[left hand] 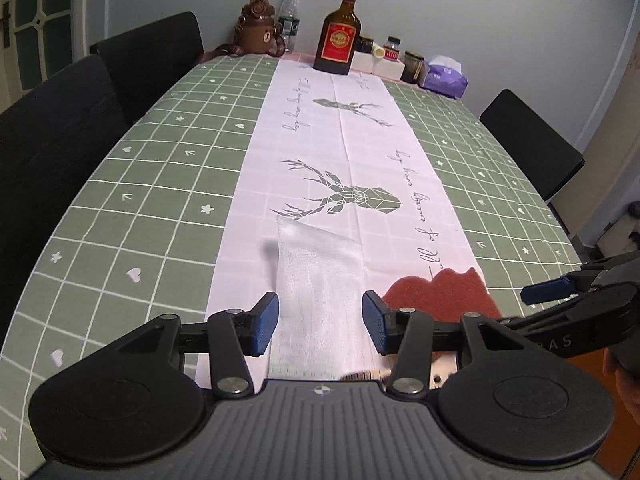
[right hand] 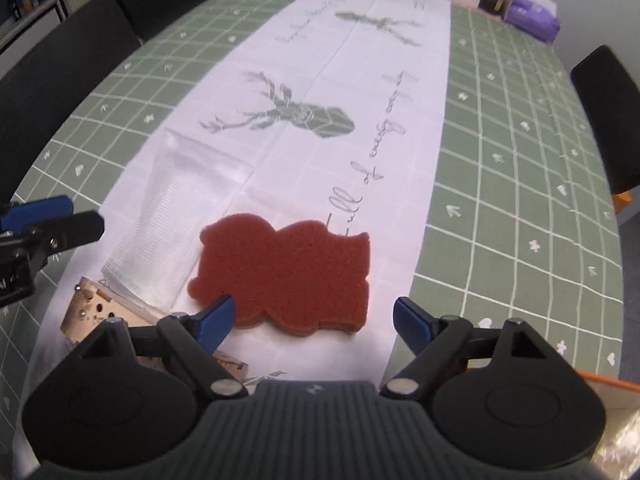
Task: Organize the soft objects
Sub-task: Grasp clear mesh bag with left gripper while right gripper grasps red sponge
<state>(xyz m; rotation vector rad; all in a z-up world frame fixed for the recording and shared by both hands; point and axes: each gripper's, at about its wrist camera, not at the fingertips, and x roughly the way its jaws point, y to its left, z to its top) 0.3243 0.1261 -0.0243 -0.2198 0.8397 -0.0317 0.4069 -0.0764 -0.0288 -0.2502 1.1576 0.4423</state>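
A white gauze cloth [left hand: 316, 272] lies flat on the white deer-print runner [left hand: 340, 140]. My left gripper [left hand: 320, 316] hovers over its near part, jaws open, one blue pad on each side and neither pressing it. To the cloth's right lies a dark red sponge [right hand: 284, 276] with a wavy outline, also seen in the left wrist view [left hand: 436, 296]. My right gripper [right hand: 314, 316] stands open just above the sponge's near edge, its pads wide apart and touching nothing. Each gripper shows at the edge of the other's view: the left gripper [right hand: 48, 220], the right gripper [left hand: 560, 288].
A small wooden piece with holes [right hand: 92, 312] lies by the cloth's near end. At the table's far end stand a brown bottle [left hand: 336, 36], a bear-shaped pot [left hand: 258, 28], a water bottle [left hand: 290, 16], jars and a purple tissue pack [left hand: 444, 76]. Black chairs [left hand: 60, 140] flank the table.
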